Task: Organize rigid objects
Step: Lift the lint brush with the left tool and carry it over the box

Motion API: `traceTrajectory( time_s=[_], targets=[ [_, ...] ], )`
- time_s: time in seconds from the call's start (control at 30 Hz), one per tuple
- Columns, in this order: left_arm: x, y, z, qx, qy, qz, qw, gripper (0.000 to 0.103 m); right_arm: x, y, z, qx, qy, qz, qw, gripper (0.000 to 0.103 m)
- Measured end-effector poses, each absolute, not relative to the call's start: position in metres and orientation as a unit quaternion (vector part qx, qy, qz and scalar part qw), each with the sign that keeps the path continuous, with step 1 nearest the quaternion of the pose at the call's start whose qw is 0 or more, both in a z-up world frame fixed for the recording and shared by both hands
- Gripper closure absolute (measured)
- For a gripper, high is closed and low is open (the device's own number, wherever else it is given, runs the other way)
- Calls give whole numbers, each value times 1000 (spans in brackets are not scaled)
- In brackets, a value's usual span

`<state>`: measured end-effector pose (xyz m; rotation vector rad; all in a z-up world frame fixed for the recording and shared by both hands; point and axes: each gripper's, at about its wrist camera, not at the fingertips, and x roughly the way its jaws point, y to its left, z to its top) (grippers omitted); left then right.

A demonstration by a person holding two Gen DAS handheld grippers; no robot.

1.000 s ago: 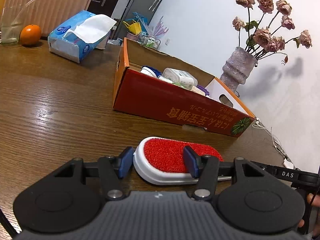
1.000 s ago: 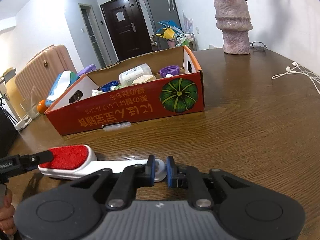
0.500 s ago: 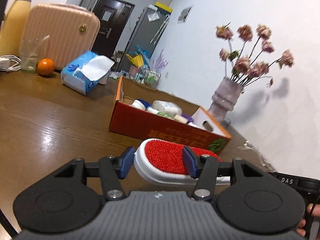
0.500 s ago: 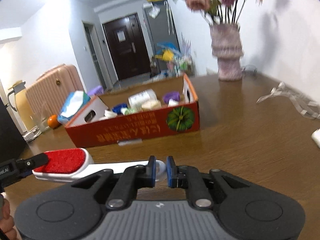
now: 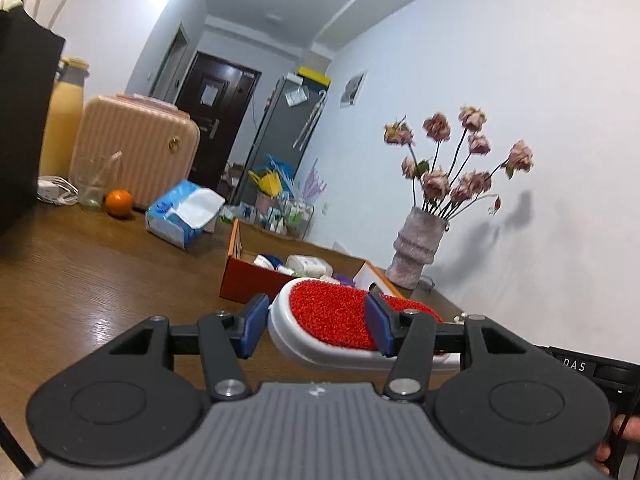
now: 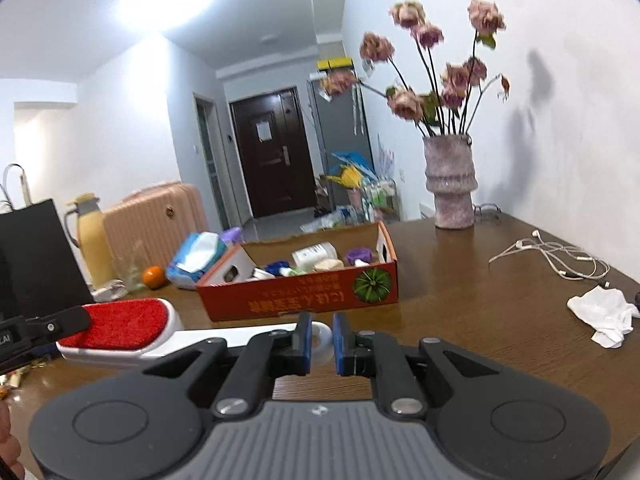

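Both grippers, left gripper (image 5: pixel 316 330) and right gripper (image 6: pixel 321 338), are clamped on the lint brush (image 6: pixel 120 326), held near the box (image 6: pixel 300 300).

Left gripper (image 5: pixel 316 326): black arms, blue pads, silver screws, ribbed grey body.
Right gripper (image 6: pixel 320 338): same build; white "DAS" marking on its side.
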<state>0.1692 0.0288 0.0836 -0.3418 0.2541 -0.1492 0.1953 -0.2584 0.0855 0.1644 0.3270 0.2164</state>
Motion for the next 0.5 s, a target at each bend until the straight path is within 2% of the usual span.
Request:
traceTrajectory(
  time_s=[0.5],
  targets=[
    [83,16,118,-158,71,-95,980,50,95,-274,111,90,87,108,986,92]
  ],
)
